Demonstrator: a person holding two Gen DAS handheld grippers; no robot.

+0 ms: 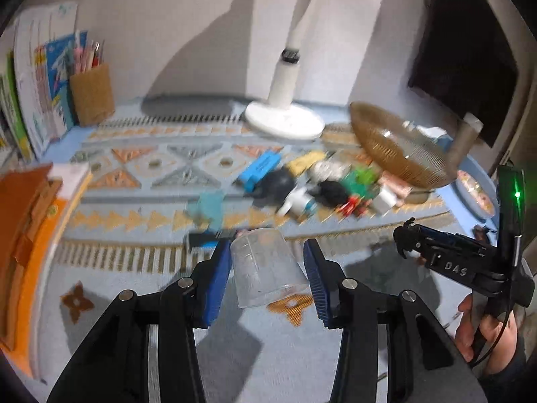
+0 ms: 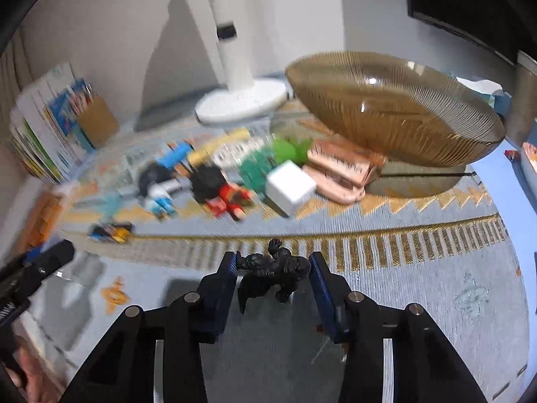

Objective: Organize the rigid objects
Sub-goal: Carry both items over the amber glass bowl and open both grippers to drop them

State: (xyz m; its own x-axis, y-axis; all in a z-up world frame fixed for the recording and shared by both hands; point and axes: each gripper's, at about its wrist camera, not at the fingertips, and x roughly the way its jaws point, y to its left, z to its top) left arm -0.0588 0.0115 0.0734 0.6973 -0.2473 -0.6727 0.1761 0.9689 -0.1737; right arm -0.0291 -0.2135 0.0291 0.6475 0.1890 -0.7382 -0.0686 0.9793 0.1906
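Observation:
My left gripper is shut on a clear plastic measuring cup. The cup is tilted, with its base pointing away and its mouth toward the camera. My right gripper is shut on a small black figurine, with a blue pad touching each side of it. Both are held over the patterned blue cloth. The right gripper also shows side-on at the right of the left wrist view. The left gripper shows blurred at the left edge of the right wrist view.
A pile of small toys lies mid-cloth, including a white cube and a pink case. A tilted amber glass bowl sits behind them on the right. A white lamp base, a pencil holder and books stand along the back and left.

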